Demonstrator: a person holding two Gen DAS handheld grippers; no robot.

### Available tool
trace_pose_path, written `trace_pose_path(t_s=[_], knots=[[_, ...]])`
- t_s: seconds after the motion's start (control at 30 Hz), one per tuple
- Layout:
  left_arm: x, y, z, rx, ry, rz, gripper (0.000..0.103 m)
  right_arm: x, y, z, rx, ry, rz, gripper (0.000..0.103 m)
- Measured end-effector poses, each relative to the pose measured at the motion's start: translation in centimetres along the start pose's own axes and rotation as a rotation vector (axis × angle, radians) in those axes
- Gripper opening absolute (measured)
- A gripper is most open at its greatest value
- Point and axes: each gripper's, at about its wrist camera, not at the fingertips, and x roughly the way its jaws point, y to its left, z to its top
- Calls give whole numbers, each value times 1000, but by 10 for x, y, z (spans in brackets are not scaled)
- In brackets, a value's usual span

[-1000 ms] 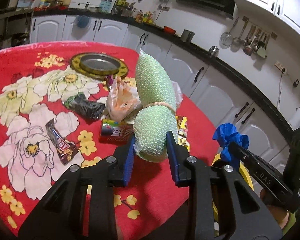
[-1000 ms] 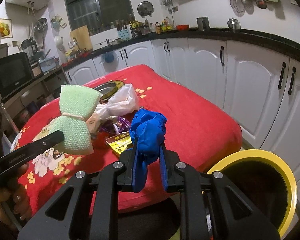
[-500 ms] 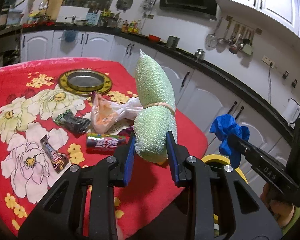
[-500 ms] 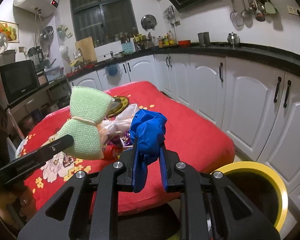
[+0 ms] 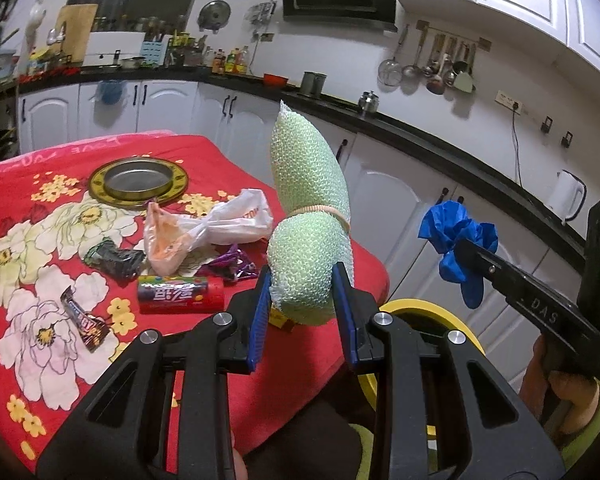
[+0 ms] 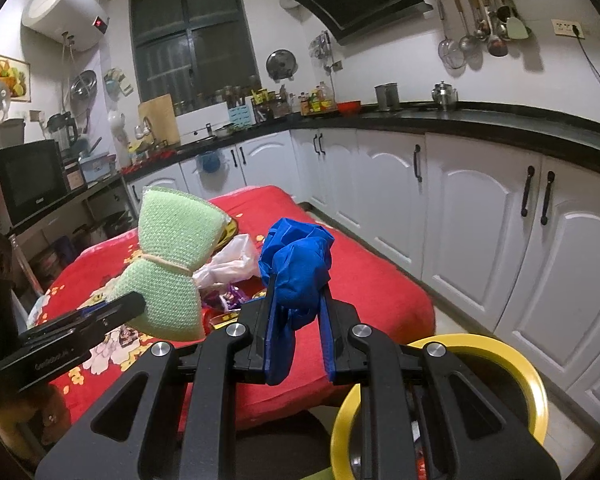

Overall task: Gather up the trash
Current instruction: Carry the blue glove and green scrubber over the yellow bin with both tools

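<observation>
Both claws loaded above the bin

Left gripper (image 5: 302, 300) pinches a green sponge (image 5: 308, 216); right gripper (image 6: 297, 320) pinches a blue glove (image 6: 298, 264), yellow-rimmed bin (image 6: 536, 392) just below.

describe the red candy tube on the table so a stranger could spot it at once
Find the table with the red floral cloth. Near its front edge, below the crumpled white plastic bag, lies the red candy tube on its side. It is the only rigid cylinder among flat, crinkled wrappers.
</observation>
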Motion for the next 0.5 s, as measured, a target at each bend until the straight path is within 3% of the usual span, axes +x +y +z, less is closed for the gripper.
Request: trace_pose_path(t_s=[0.5], knots=[[7, -34, -10, 95, 35, -54, 23, -23, -36, -4, 42, -20, -88, 17]])
